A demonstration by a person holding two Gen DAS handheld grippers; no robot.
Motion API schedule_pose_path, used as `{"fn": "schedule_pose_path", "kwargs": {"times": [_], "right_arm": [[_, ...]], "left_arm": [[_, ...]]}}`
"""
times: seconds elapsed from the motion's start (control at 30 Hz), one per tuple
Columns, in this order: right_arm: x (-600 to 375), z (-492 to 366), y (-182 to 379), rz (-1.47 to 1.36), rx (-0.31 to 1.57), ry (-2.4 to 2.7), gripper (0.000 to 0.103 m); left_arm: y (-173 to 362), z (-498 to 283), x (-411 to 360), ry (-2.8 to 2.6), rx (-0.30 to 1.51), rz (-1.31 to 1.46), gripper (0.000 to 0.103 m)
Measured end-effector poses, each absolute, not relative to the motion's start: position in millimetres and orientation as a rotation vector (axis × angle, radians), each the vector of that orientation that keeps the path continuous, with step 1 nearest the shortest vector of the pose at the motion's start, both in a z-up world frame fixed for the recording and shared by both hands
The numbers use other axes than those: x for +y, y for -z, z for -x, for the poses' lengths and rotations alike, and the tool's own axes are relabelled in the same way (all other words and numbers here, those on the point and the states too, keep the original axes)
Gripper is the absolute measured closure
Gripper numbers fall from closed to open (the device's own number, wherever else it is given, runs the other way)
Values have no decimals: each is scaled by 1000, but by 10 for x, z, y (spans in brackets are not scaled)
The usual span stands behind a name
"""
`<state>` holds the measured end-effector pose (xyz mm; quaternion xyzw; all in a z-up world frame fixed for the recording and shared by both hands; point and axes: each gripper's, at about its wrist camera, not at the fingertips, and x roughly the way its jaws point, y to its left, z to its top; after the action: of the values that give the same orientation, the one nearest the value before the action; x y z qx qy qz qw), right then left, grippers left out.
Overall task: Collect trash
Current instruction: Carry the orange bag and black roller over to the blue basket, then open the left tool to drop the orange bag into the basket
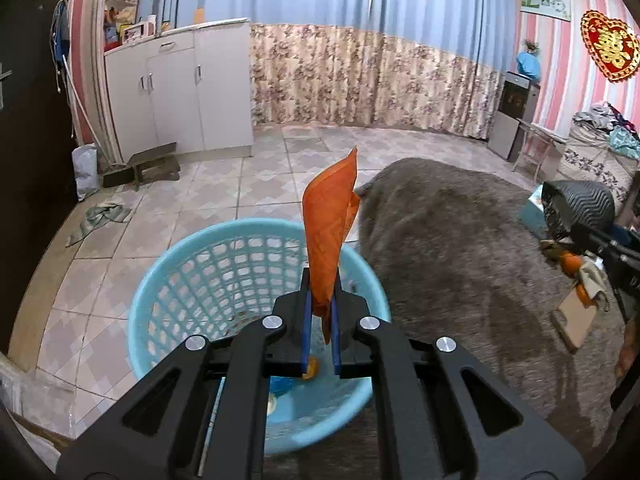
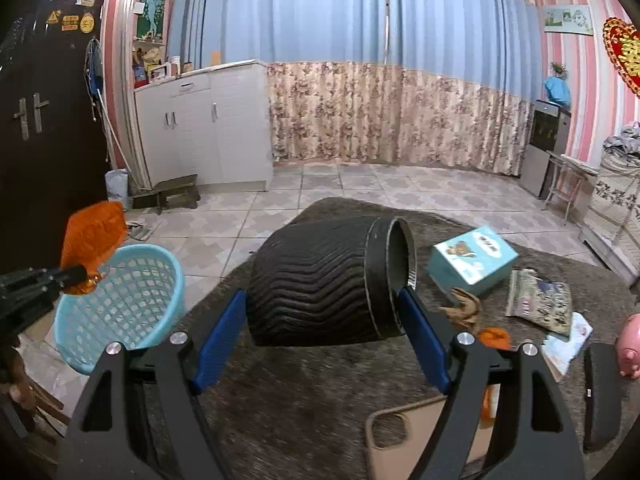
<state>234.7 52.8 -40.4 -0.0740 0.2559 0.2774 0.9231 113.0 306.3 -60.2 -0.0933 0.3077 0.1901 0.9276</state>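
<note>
- My left gripper (image 1: 320, 280) has its fingers (image 1: 306, 328) clenched on an orange wrapper (image 1: 330, 224), which stands upright above the near rim of the blue basket (image 1: 168, 264).
- Risk: the wrapper is light and stiff-looking. I judge that if I release near the rim it may drift onto the tiles (image 1: 224, 184) or the grey rug (image 1: 460, 240) and miss the basket.
- Risk: the wrapper's lower edge sits deep between the blue pads and could cling to one when they part.
- My right gripper (image 2: 322, 300) grasps a black ribbed bin (image 2: 320, 276), held on its side with its mouth toward the right. Fingers (image 2: 222, 332) stand wide across its body.
- Risk: I judge this a shallow grip on a curved wall; the bin could roll or slip out.
- Blue basket contents: a small orange piece and pale scraps on the bottom.
- Black bin contents: I cannot tell; the interior is hidden.
- Remaining on the rug: a teal box (image 2: 472, 260), a printed packet (image 2: 538, 300), orange peel (image 2: 494, 338).
</note>
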Motion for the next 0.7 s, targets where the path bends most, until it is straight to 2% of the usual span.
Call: {"fn": "schedule_pose_path", "kwargs": {"times": [0.4, 0.43, 0.53, 0.6, 0.7], "right_arm": [[937, -2341, 605, 177, 571, -612, 26], [965, -2335, 621, 178, 573, -614, 26], [1035, -2324, 660, 184, 578, -623, 26], [1089, -2306, 682, 188, 581, -631, 26], [1188, -2289, 709, 196, 585, -646, 26]], "left_arm": [[852, -1115, 3475, -437, 679, 211, 95], [866, -1111, 3506, -437, 687, 213, 92], [873, -1094, 3554, -443, 690, 215, 77], [862, -1070, 3574, -448, 684, 221, 62], [847, -1014, 3612, -473, 669, 227, 49]]}}
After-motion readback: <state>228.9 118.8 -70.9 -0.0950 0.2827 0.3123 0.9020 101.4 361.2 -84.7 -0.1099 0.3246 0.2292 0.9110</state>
